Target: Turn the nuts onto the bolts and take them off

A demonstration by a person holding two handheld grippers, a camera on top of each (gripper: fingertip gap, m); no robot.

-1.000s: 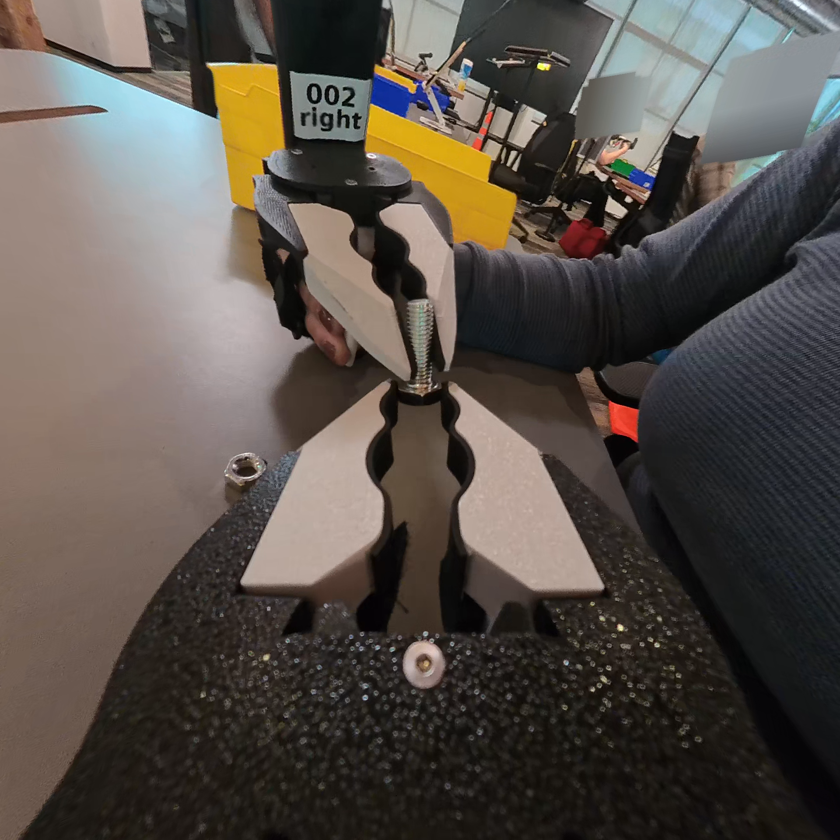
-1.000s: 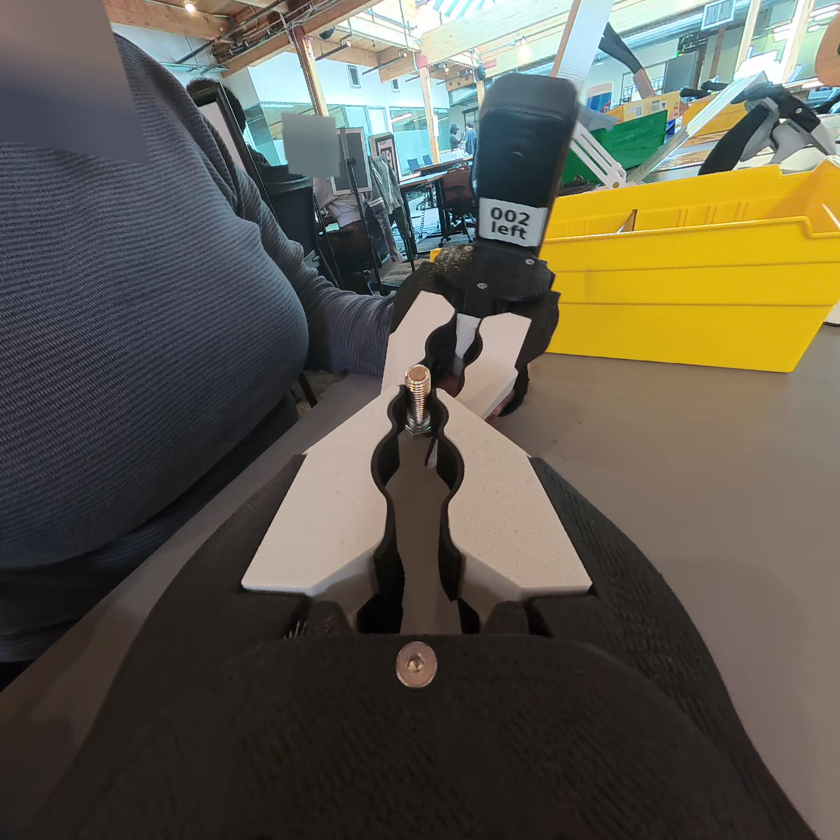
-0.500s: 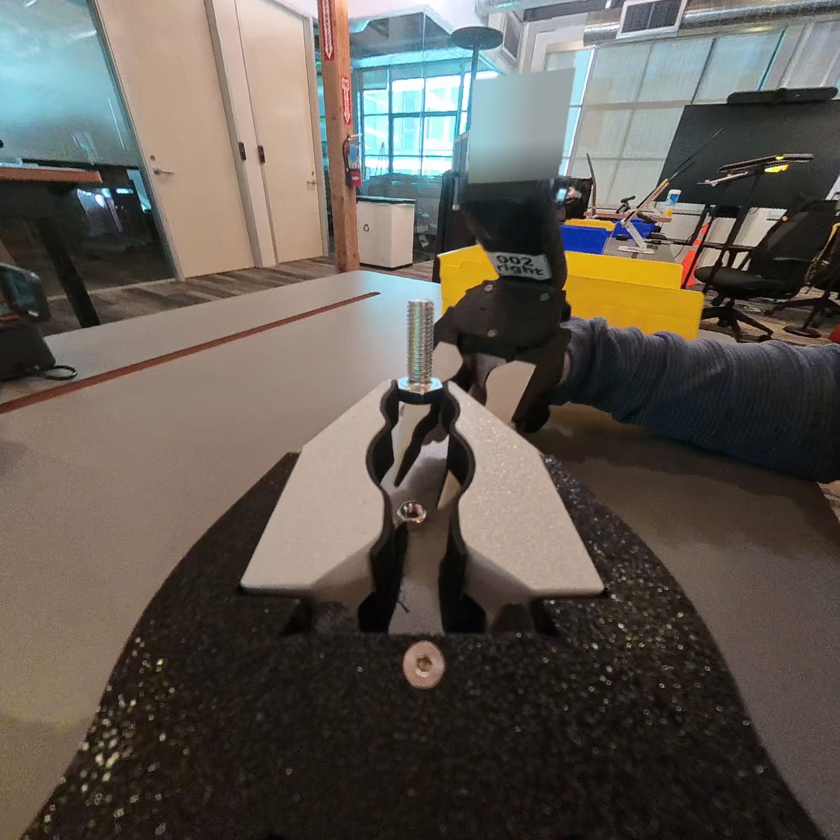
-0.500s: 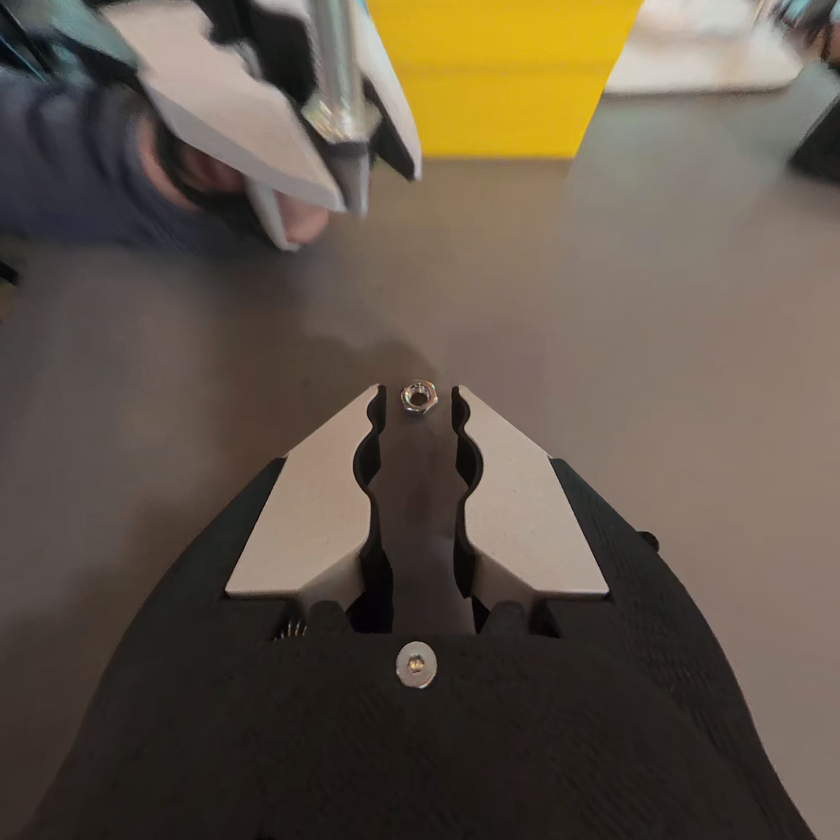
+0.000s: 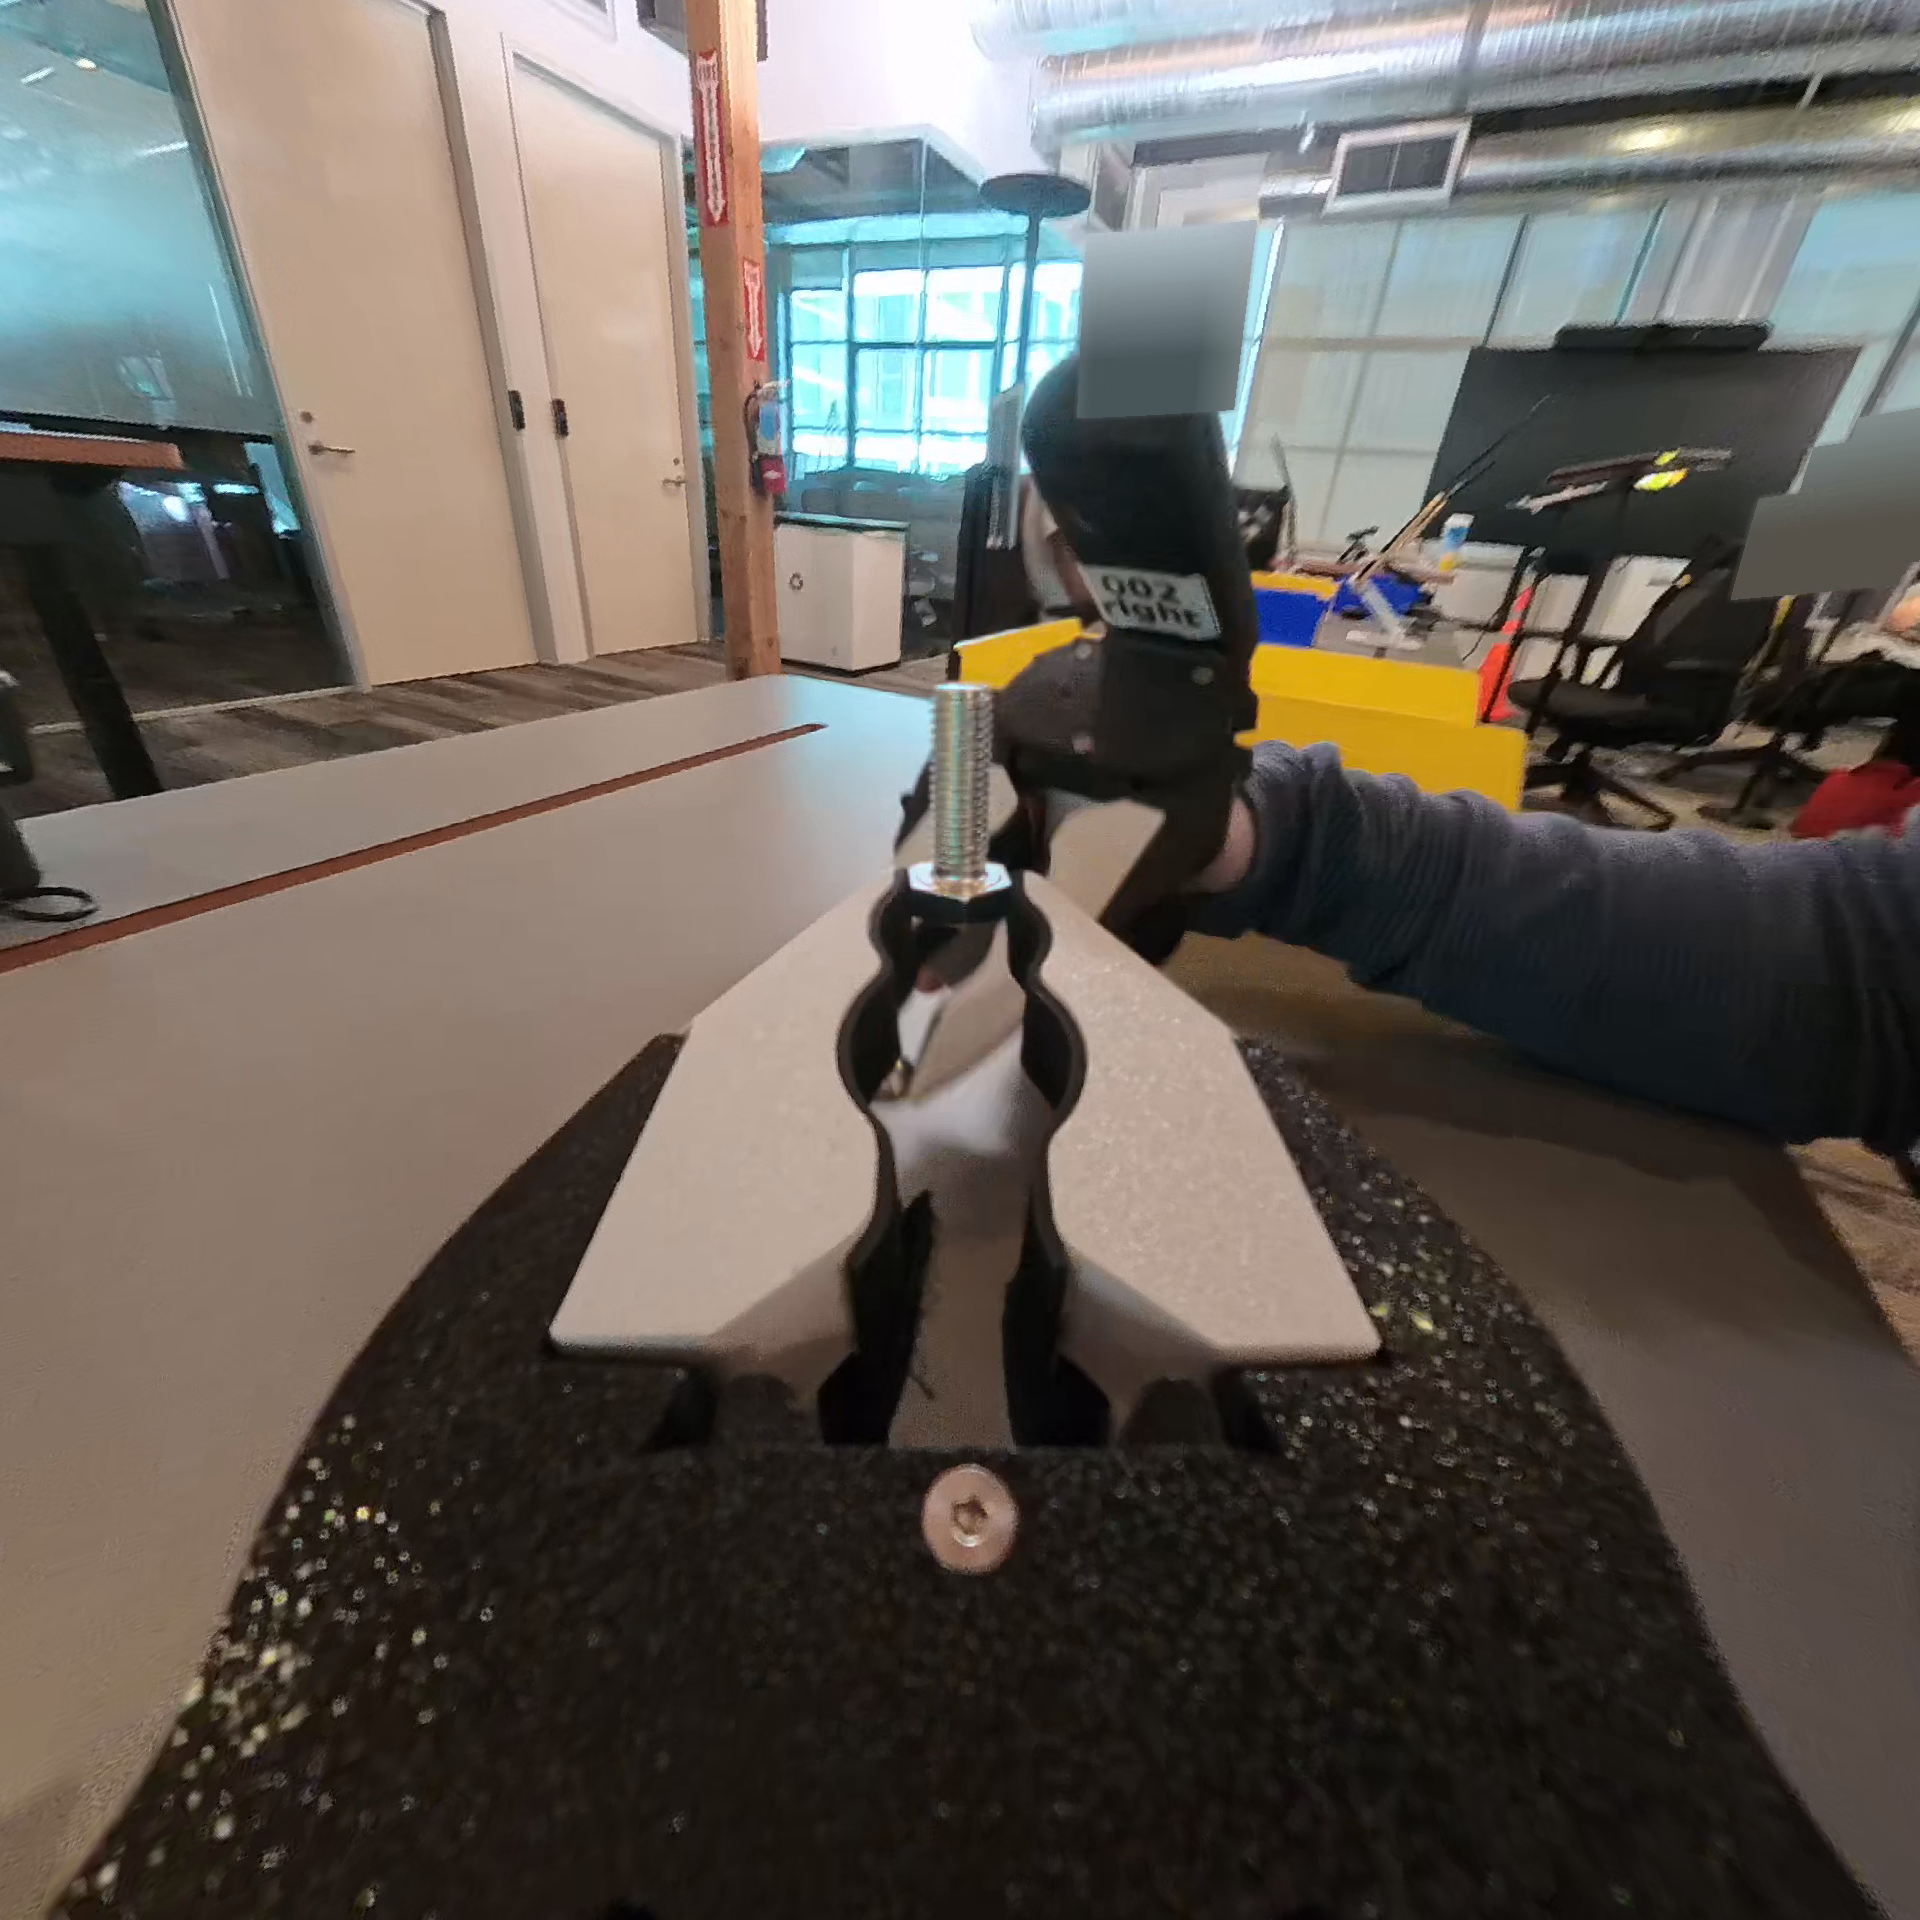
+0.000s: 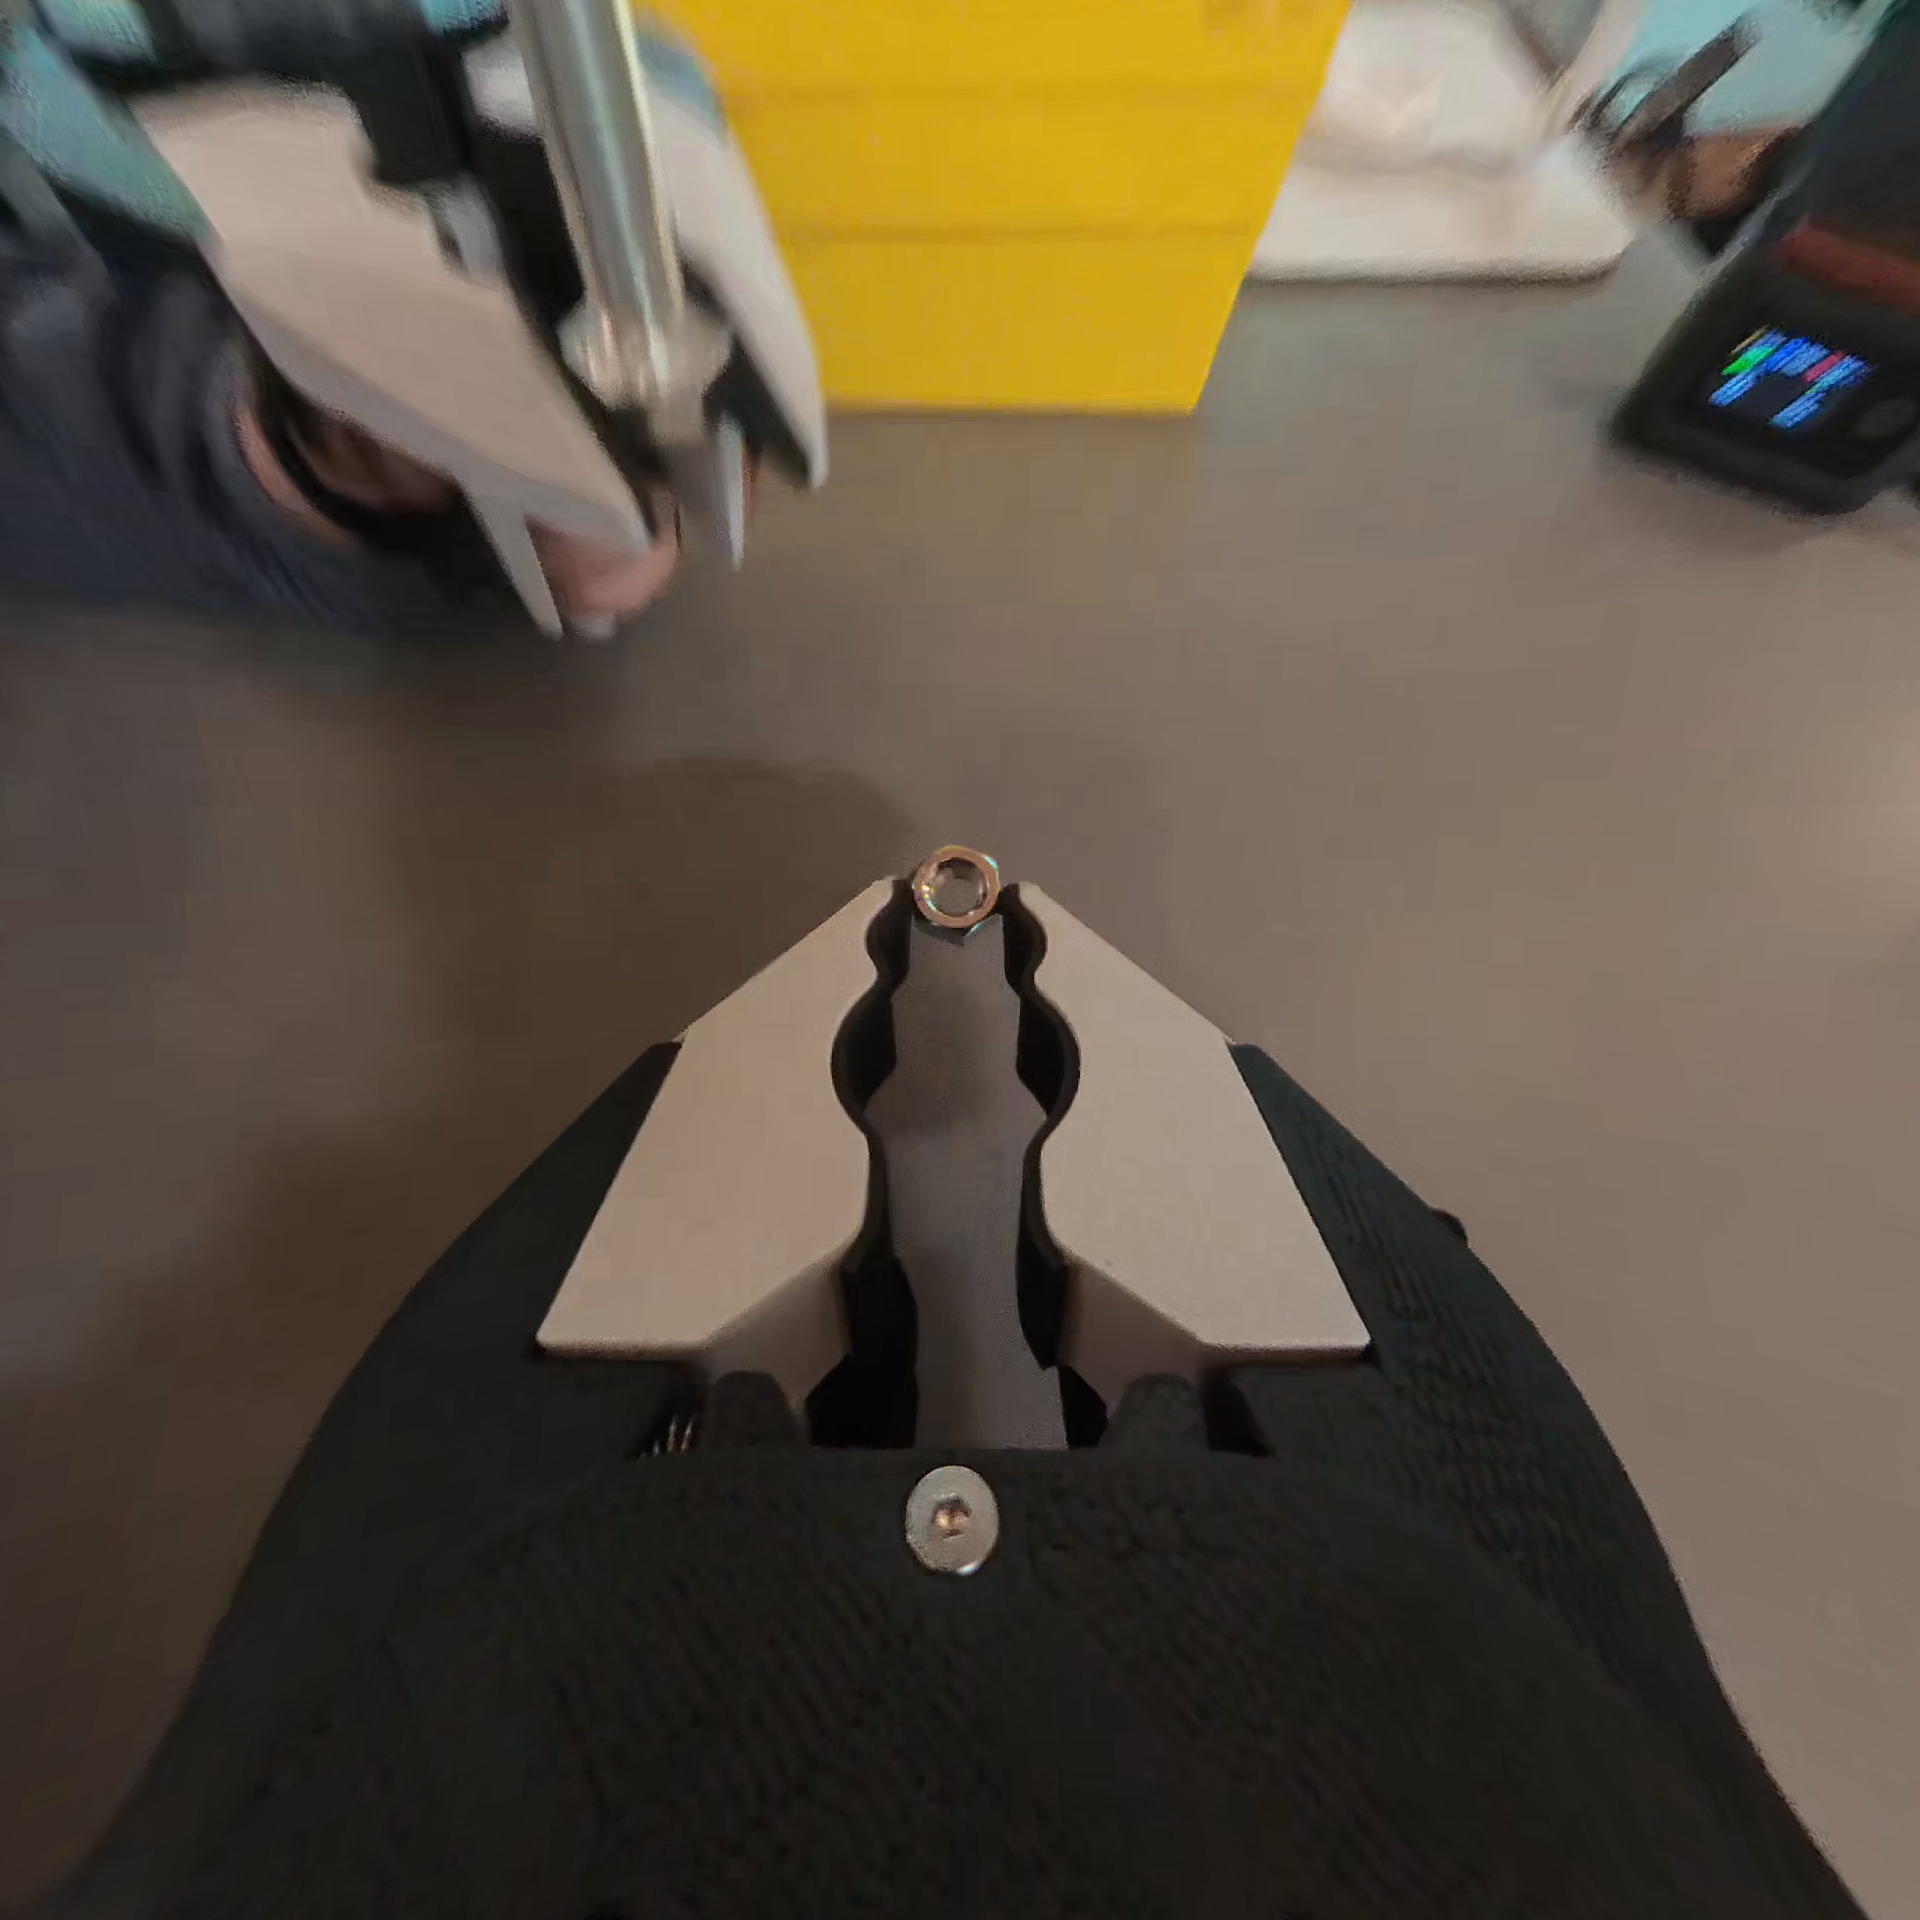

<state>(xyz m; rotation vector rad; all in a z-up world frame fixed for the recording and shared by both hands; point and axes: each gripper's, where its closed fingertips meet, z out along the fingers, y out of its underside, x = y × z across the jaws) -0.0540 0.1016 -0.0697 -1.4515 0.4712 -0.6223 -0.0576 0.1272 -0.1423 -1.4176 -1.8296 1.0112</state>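
My left gripper [image 5: 958, 896] is shut on the hex head of a silver bolt [image 5: 961, 779], which stands upright from its fingertips. The bolt's thread is bare. My right gripper [image 6: 954, 902] points down at the grey table [image 6: 1455, 831], and its fingertips are closed around a small silver nut [image 6: 954, 896] there. In the right wrist view the left gripper [image 6: 665, 436] and its bolt [image 6: 613, 187] show blurred at the upper left. In the left wrist view the right gripper's black body [image 5: 1143, 727] stands just behind the bolt.
A yellow bin [image 5: 1371, 717] stands behind the grippers; it also shows in the right wrist view [image 6: 1018, 208]. A black device with a lit screen [image 6: 1787, 405] sits at the right. A person's blue sleeve [image 5: 1558, 956] reaches in from the right, near the table's right edge. The left gripper's tips are roughly 8 cm from the right gripper's.
The grippers have parted. The left one levelled out with the bolt upright. The right one tipped down over the loose nut on the table and its fingers closed on it.
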